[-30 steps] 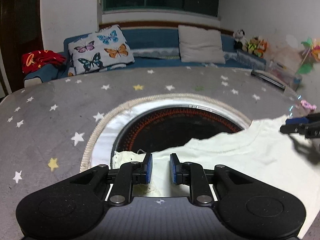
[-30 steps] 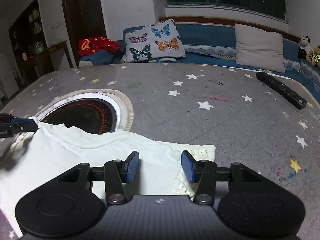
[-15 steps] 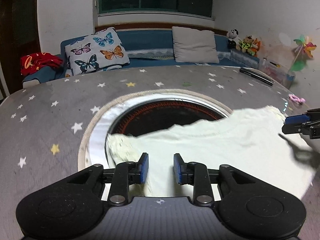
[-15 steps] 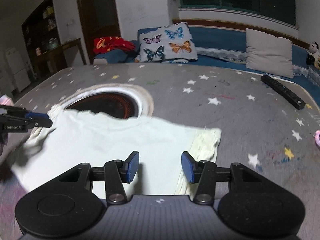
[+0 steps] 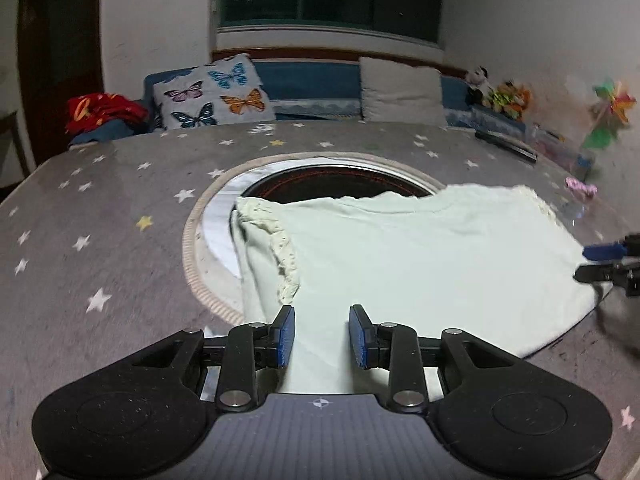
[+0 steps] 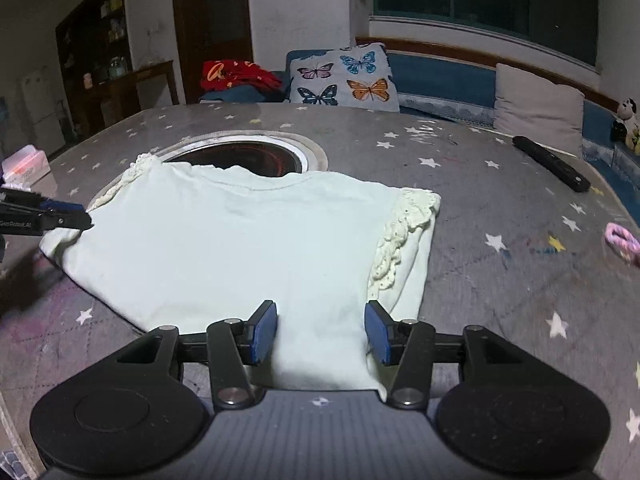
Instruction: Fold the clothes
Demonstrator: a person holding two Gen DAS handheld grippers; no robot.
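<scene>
Folding step: pale green shirt lies flat on star-print table cover, neckline over round hob.
Left gripper: spread, fabric between pads, unpinched.
Right gripper: opening, hem between, unpinched.
Next: likely pinch hem, fold.
Room: remote well apart.

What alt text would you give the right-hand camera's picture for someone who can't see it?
A pale green shirt with lace-trimmed sleeves lies flat on a grey star-patterned table, partly covering a round opening. The right gripper, jaws opening, straddles its near hem; the left gripper meets its left edge.
</scene>
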